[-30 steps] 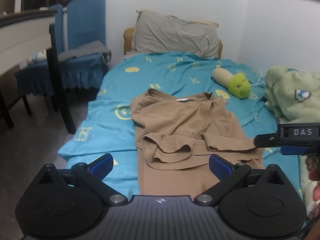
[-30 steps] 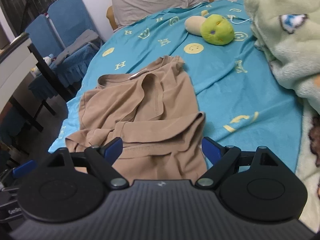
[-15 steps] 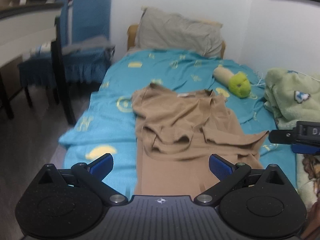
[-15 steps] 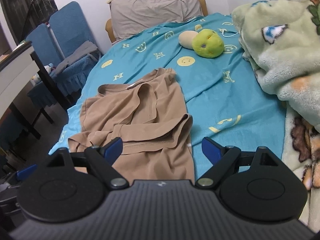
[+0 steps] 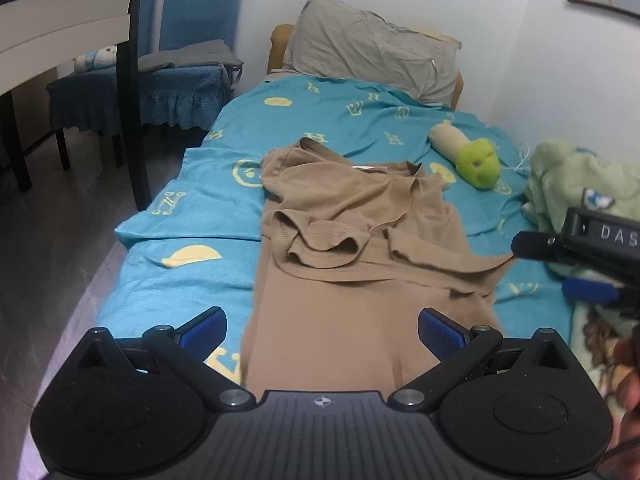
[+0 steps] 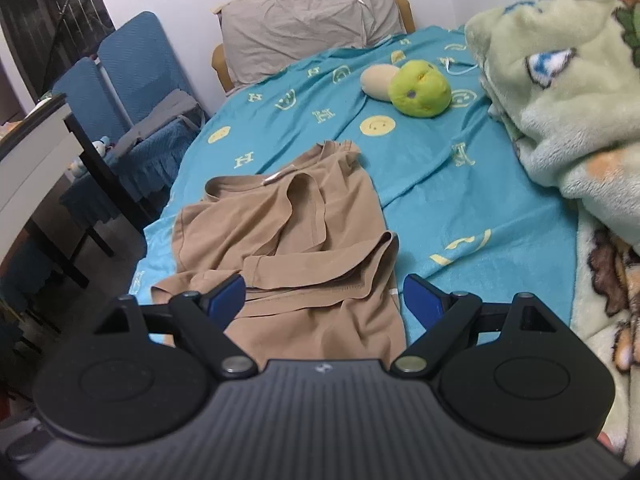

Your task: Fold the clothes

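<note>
A tan T-shirt (image 5: 352,248) (image 6: 288,236) lies lengthwise on the blue bedspread (image 5: 328,120) (image 6: 460,196), both sleeves folded in over its chest and its hem toward me. My left gripper (image 5: 322,330) hovers open above the hem with nothing between its blue pads. My right gripper (image 6: 324,298) is open too, above the shirt's lower right part; it also shows at the right edge of the left wrist view as the right gripper (image 5: 576,252).
A grey pillow (image 5: 372,64) leans at the bed's head. A green and beige plush toy (image 5: 468,154) (image 6: 408,86) lies beyond the shirt. A fluffy green blanket (image 6: 560,100) is heaped on the right. Blue chairs (image 5: 160,72) and a table (image 5: 60,20) stand left.
Both grippers have drawn back and risen a little from the shirt, staying open. The shirt has not moved.
</note>
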Available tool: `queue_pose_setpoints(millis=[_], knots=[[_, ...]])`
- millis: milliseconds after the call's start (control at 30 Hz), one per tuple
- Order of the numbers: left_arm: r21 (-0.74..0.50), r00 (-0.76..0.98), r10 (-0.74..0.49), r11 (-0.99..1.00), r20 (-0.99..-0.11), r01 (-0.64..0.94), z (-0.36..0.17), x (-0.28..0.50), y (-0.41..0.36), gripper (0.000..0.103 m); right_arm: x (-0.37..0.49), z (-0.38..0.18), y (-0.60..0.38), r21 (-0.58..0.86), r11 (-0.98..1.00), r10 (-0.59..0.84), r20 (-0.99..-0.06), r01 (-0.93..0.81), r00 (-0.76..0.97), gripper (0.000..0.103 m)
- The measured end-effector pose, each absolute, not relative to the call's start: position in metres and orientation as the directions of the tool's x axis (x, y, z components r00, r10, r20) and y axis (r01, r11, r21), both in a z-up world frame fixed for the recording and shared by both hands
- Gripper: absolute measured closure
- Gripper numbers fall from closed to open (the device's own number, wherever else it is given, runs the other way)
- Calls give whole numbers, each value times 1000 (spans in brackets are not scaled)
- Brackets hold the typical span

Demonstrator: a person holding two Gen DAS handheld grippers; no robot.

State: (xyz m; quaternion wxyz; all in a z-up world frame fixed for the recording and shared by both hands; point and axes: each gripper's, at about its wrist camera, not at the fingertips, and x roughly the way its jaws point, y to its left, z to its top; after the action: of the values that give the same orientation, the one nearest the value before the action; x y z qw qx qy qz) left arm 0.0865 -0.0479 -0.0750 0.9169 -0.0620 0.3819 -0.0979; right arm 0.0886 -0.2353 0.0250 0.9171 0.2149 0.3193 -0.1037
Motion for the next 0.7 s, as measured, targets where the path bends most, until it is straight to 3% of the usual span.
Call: queue_pose_setpoints(millis=[233,533,700], knots=[[-310,618,-296,947,-728,88,-79,88,-42,0,78,38,-231,355,878,-55,-592,321,804,16],[-497,512,-384,862,-768,-99,-125,95,-5,2,88,13,-257,364,854,-53,-650,372,758,16],[-601,480,-462,777,-746,-188,-148,103,11,4,86,3,-265,498,776,43,-656,388,754,16]])
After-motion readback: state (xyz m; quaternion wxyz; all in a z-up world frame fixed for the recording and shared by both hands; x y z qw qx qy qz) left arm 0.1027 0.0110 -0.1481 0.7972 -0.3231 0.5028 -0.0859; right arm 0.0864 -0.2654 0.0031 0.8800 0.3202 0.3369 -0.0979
